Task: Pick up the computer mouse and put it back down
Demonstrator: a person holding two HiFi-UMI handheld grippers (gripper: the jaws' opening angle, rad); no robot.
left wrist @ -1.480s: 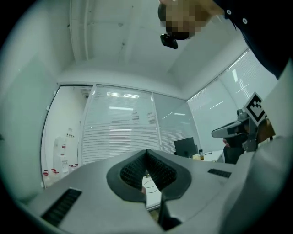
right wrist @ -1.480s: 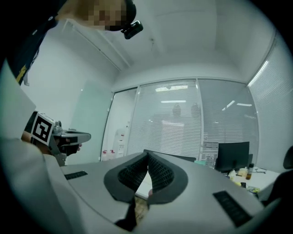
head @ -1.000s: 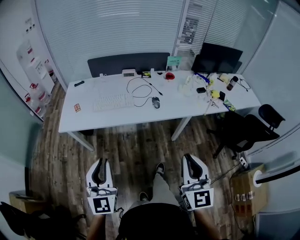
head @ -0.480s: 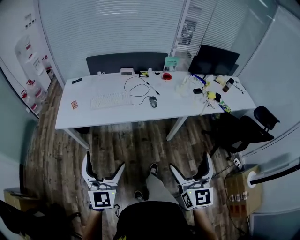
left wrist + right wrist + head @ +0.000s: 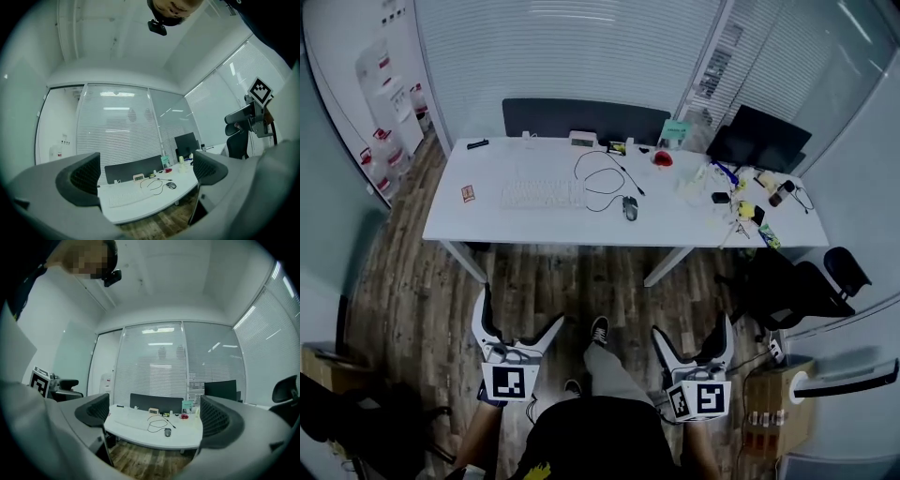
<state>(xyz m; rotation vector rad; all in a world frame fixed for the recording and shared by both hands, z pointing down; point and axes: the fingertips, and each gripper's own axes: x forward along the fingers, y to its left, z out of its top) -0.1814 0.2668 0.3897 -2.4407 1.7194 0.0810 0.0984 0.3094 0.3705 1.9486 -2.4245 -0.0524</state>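
The dark computer mouse (image 5: 630, 208) lies on the white desk (image 5: 534, 225), right of the white keyboard (image 5: 542, 194), with its black cable (image 5: 605, 178) looped behind it. Both grippers are held over the wooden floor, well short of the desk. My left gripper (image 5: 520, 314) has its jaws opening wide, and nothing is between them. My right gripper (image 5: 694, 330) stands open and empty. Each gripper view looks level at the desk, and the mouse (image 5: 172, 185) (image 5: 168, 431) shows small and far off between the spread jaws.
A dark monitor (image 5: 769, 139), a red object (image 5: 663, 158) and several small items crowd the desk's right end. A black office chair (image 5: 797, 281) stands right of the desk, with a cardboard box (image 5: 769, 398) near it. The person's shoe (image 5: 599, 330) is between the grippers.
Both grippers have gone from shut to wide open. The head view has shifted, so the desk now sits a little lower and further right in the frame.
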